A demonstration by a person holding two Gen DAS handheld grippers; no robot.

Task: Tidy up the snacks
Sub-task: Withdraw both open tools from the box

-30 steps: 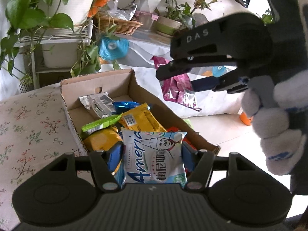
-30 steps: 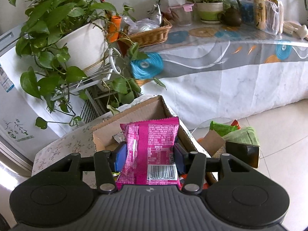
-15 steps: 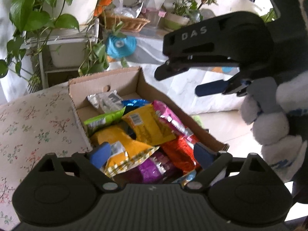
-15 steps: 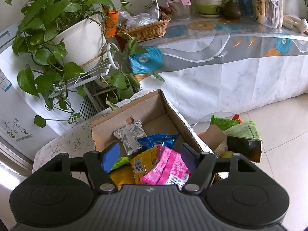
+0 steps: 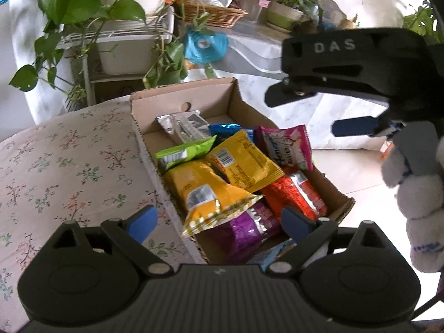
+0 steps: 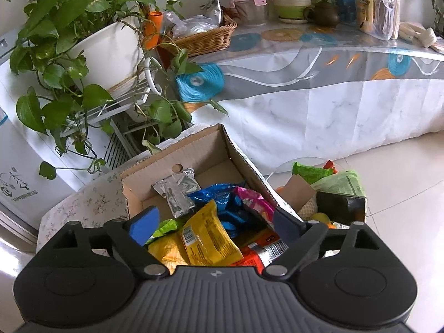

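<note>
While we looked down the left wrist camera, our left gripper hung over the near end of the cardboard box with its jaws spread wide and nothing between them. Packets filled the box: a big yellow bag lay on top nearest us, a second yellow packet beside it, a pink packet against the right wall, a red one below that, a purple one under our blue pads, and a silver sachet at the far end. The box sat on the flowered cloth. Off to the right our right gripper hovered above the box, jaws parted and empty.

Over on the right wrist camera, that gripper was wide open too and held nothing, with the same heap under it. More snacks, a green bag among them, waited on the floor to the right of the box.

We judged the next pick should come from that outside pile. We'd have wanted to pinch a bag by its flat sealed edge, lift it over the box wall, and lay it in the bare far end near the sachet, not on the heap where it could slide off.
</note>
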